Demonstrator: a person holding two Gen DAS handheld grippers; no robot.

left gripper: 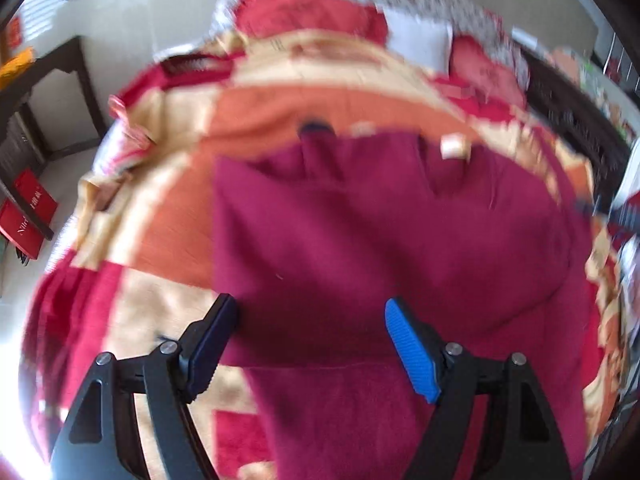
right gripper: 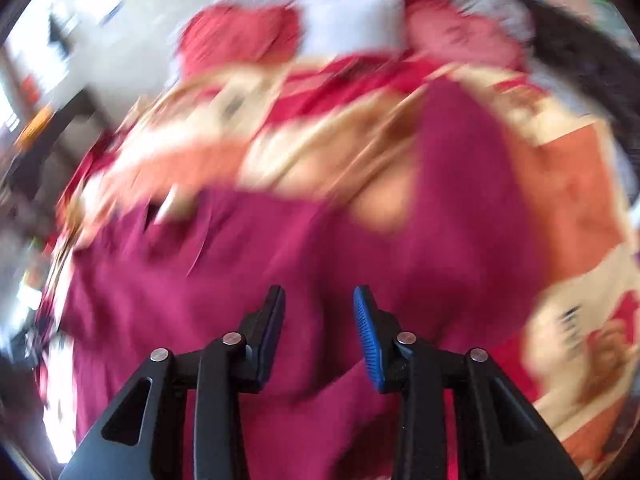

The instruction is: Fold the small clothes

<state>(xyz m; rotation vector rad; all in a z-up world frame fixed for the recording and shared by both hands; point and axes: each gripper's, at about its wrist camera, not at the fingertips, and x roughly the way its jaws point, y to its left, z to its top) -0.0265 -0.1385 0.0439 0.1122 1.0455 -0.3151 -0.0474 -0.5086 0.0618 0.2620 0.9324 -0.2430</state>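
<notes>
A dark magenta garment [left gripper: 360, 240] lies spread on a bed covered by a red, orange and cream patchwork quilt [left gripper: 168, 220]. A small pale label [left gripper: 454, 146] shows at its far edge. My left gripper [left gripper: 310, 312] hovers above the garment's near part, jaws wide apart, nothing between the pads. In the right wrist view, heavily blurred, the same garment [right gripper: 240, 280] fills the lower half. My right gripper [right gripper: 320, 300] stands over it, jaws partly apart with an empty gap between them. A dark blurred shape at the left wrist view's right edge may be the other gripper.
Red cushions [left gripper: 304, 16] and a white pillow [left gripper: 416, 40] lie at the head of the bed. A dark wooden table [left gripper: 44, 80] stands at the left, with red boxes [left gripper: 28, 216] on the floor beneath it. Dark furniture [left gripper: 576, 120] borders the bed's right side.
</notes>
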